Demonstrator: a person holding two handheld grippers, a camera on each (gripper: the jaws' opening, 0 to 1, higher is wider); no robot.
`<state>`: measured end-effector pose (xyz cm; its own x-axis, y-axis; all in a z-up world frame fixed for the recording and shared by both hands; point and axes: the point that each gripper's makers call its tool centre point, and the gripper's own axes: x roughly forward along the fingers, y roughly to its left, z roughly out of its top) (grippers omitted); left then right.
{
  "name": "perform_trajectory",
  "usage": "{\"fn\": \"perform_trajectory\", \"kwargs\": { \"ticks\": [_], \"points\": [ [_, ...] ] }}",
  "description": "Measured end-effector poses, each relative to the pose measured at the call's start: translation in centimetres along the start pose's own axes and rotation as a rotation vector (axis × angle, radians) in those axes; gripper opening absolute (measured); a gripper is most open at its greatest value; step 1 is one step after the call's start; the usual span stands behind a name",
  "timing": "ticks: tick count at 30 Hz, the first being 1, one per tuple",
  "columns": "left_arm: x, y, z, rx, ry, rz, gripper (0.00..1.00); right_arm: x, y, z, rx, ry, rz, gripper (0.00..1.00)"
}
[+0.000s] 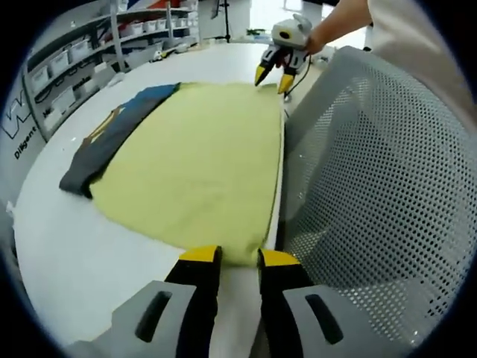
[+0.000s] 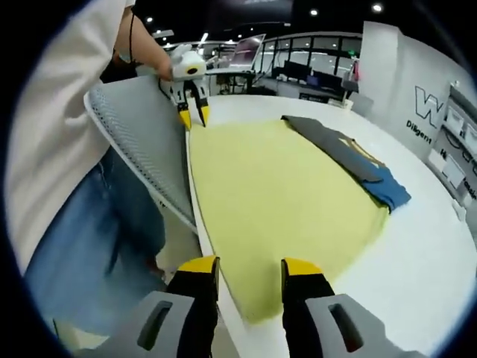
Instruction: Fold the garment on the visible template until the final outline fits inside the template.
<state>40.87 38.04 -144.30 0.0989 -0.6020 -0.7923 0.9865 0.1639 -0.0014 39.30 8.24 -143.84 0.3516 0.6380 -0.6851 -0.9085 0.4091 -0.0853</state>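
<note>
A yellow-green garment point(image 1: 194, 164) point(image 2: 276, 194) lies spread flat on a white table point(image 1: 59, 253) point(image 2: 425, 253). A folded dark grey and blue garment point(image 1: 104, 145) point(image 2: 343, 153) lies along its far side, partly under it. My left gripper point(image 1: 239, 257) point(image 2: 193, 119) stands open at one corner of the yellow garment's table-edge side, with the hem between its tips. At the other corner of that same side, my right gripper point(image 2: 250, 265) point(image 1: 270, 80) is open over the cloth. No drawn template outline can be made out.
A grey mesh panel point(image 1: 373, 171) point(image 2: 145, 142), like a chair back, leans against the table edge beside the garment. The person's jeans point(image 2: 82, 253) are behind it. Shelves with bins point(image 1: 74, 67) line the far wall.
</note>
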Motion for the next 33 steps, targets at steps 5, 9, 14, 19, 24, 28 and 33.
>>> {"fn": "perform_trajectory", "kwargs": {
  "ticks": [5, 9, 14, 19, 24, 28, 33],
  "points": [
    [0.0, -0.4, 0.0, 0.012, -0.001, -0.024, 0.11, -0.6, 0.2, -0.8, -0.013, 0.019, 0.006, 0.22],
    [0.1, -0.5, 0.0, 0.01, 0.0, -0.032, 0.06, -1.2, -0.3, -1.7, -0.014, 0.037, -0.003, 0.19],
    [0.1, -0.2, -0.1, 0.015, 0.016, -0.03, 0.03, -1.4, -0.2, -2.1, -0.041, 0.048, 0.009, 0.13],
    [0.0, -0.2, -0.1, 0.016, 0.027, -0.029, 0.02, -1.6, -0.3, -2.3, -0.051, 0.056, 0.007, 0.04],
    [-0.1, -0.2, -0.2, 0.002, 0.034, -0.026, 0.02, -1.6, -0.3, -2.3, -0.057, 0.056, 0.01, 0.0],
    [-0.4, -0.3, -0.3, 0.003, 0.045, -0.031, 0.02, -1.9, -0.3, -2.0, -0.067, 0.056, 0.023, 0.0],
    [-1.5, 0.0, 0.5, 0.0, 0.034, -0.031, 0.01, -2.5, -0.5, -1.1, -0.079, 0.051, 0.025, 0.0]
  ]
}}
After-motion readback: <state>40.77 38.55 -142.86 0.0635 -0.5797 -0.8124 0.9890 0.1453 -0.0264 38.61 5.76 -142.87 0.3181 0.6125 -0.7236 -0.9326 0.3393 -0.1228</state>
